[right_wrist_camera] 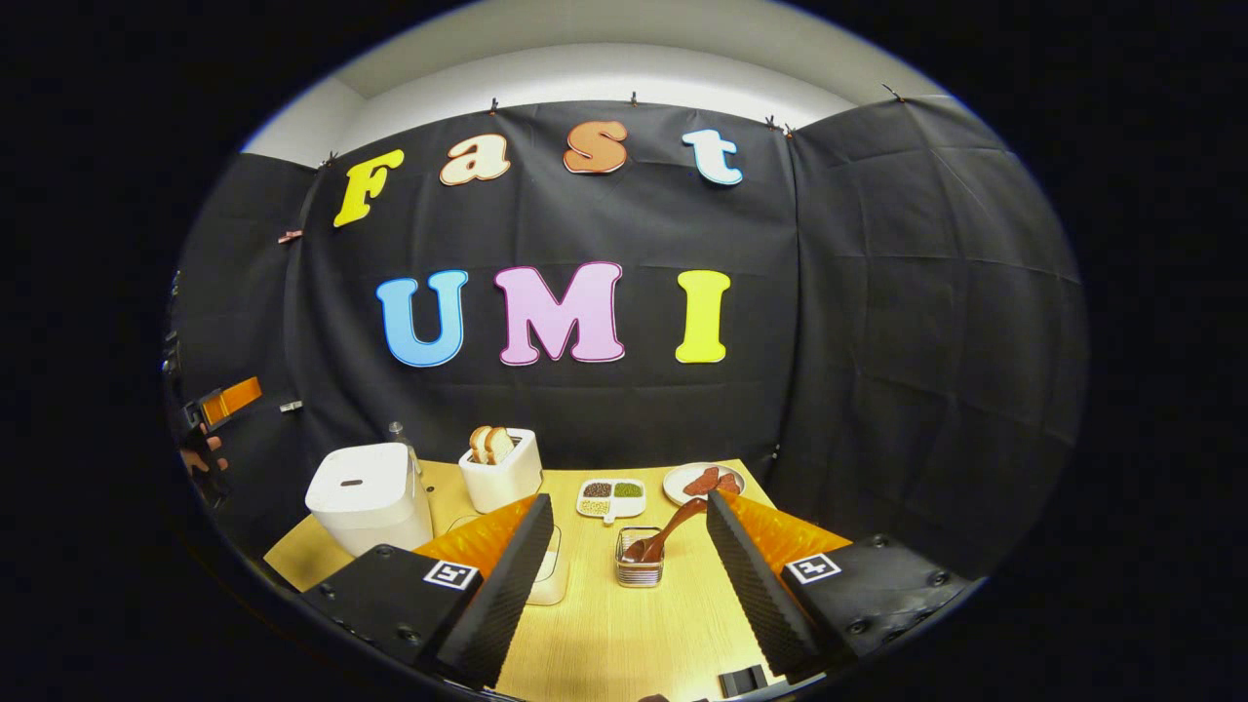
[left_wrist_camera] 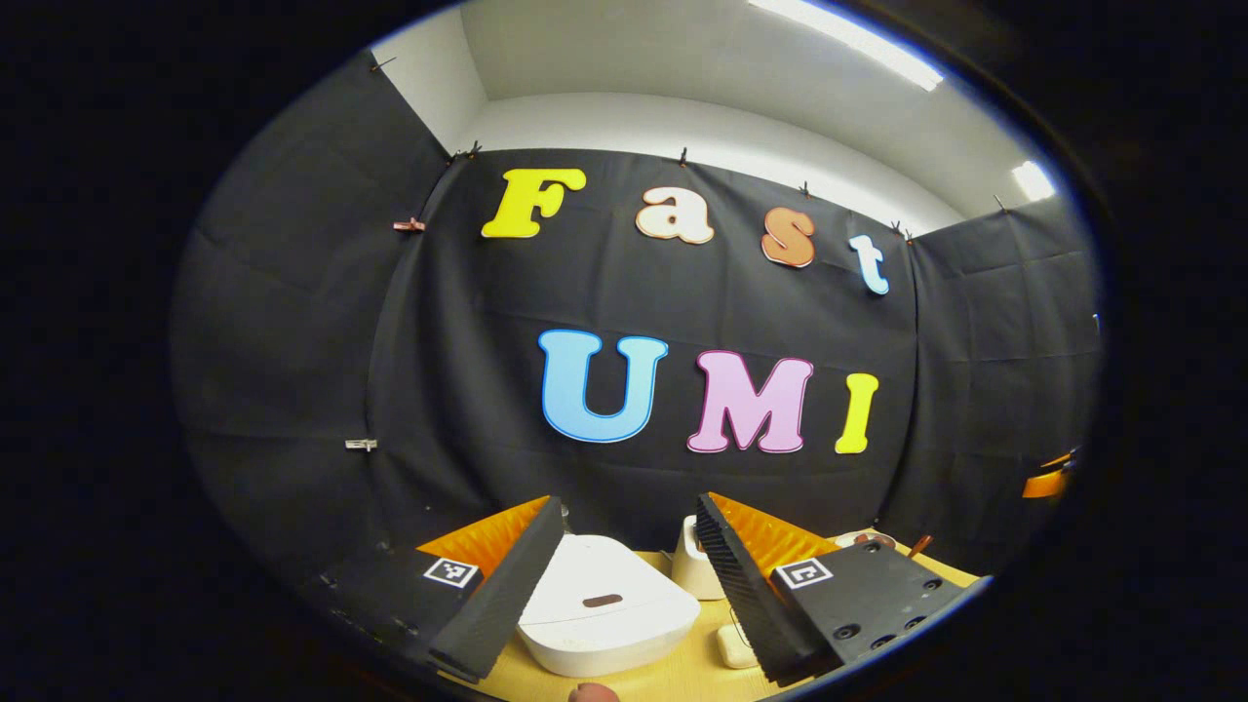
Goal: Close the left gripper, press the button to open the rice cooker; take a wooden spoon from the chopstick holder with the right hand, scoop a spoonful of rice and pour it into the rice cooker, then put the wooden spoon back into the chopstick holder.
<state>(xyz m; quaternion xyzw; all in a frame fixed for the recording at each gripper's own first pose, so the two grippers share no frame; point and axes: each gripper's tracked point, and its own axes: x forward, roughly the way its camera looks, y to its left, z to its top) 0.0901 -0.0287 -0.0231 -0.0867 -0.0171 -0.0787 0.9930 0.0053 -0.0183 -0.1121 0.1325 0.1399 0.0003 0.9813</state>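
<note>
The left tool (left_wrist_camera: 624, 575) hangs above the white rice cooker (left_wrist_camera: 604, 604), fingers spread wide with the lid between them at the bottom centre of the left gripper view. The lid is down and the dark button (left_wrist_camera: 602, 601) on top looks unpressed, so the opening step appears not yet done; the fingers would first have to close to make a blunt point for pressing. Lining up over the lid suits that push.

In the right gripper view the right tool (right_wrist_camera: 624, 570) is also wide and holds nothing. It faces the wire chopstick holder (right_wrist_camera: 640, 569), which stands on the table (right_wrist_camera: 624, 634) at lower centre, between the fingers but farther off. The wooden spoon (right_wrist_camera: 673, 531) leans out of it toward the upper right, handle free, which leaves an easy place to pinch. The rice cooker (right_wrist_camera: 369, 497) sits at lower left, well apart from the holder. Behind lies a divided dish of grains (right_wrist_camera: 611, 495), probably the rice source, though I cannot tell which compartment.
</note>
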